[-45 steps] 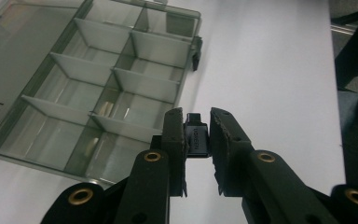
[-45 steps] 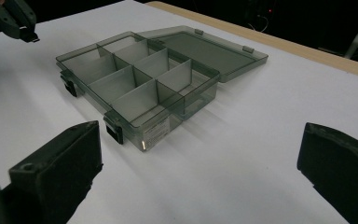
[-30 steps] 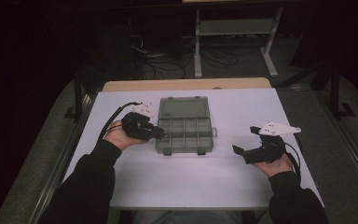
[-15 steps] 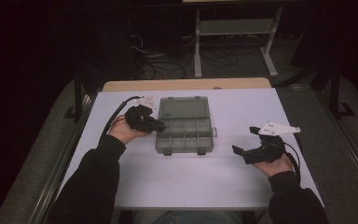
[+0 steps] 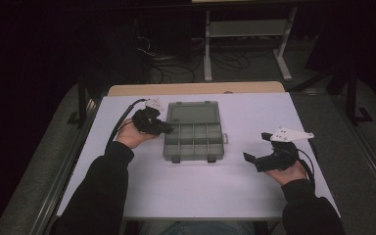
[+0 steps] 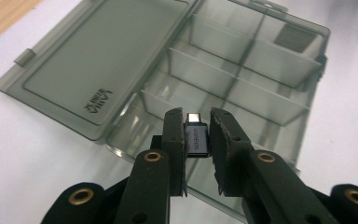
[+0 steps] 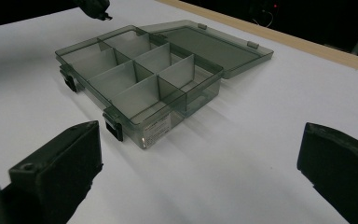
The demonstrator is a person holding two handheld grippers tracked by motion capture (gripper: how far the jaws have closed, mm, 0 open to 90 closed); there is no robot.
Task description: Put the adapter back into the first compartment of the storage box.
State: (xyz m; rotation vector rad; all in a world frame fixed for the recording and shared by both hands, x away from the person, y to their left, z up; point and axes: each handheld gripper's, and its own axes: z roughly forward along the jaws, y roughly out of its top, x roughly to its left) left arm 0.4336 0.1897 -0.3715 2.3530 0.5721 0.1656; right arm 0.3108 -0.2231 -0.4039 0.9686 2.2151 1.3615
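Note:
A smoky-grey plastic organiser box (image 5: 194, 155) lies open in the middle of the white table, its lid (image 5: 193, 113) folded flat toward the far side and its compartments showing nothing inside. My left gripper (image 5: 168, 130) hovers at the box's left edge, shut on a small grey USB adapter (image 6: 196, 139) with a metal plug end. In the left gripper view the gripper (image 6: 196, 113) holds the adapter over the box (image 6: 98, 60) and its near-left compartments. My right gripper (image 5: 249, 158) rests on the table right of the box, open. The right gripper view has those jaws (image 7: 200, 163) wide apart, facing the box (image 7: 158, 125).
The bare white table surface (image 5: 200, 191) stretches in front of the box and to its right. A wooden strip (image 5: 196, 89) runs along the far edge. Beyond it stand a metal frame (image 5: 245, 29) and floor cables (image 5: 152, 56).
My left gripper has moved a little farther away and rightward to the box's left edge, still holding the adapter. The right gripper has stayed where it was.

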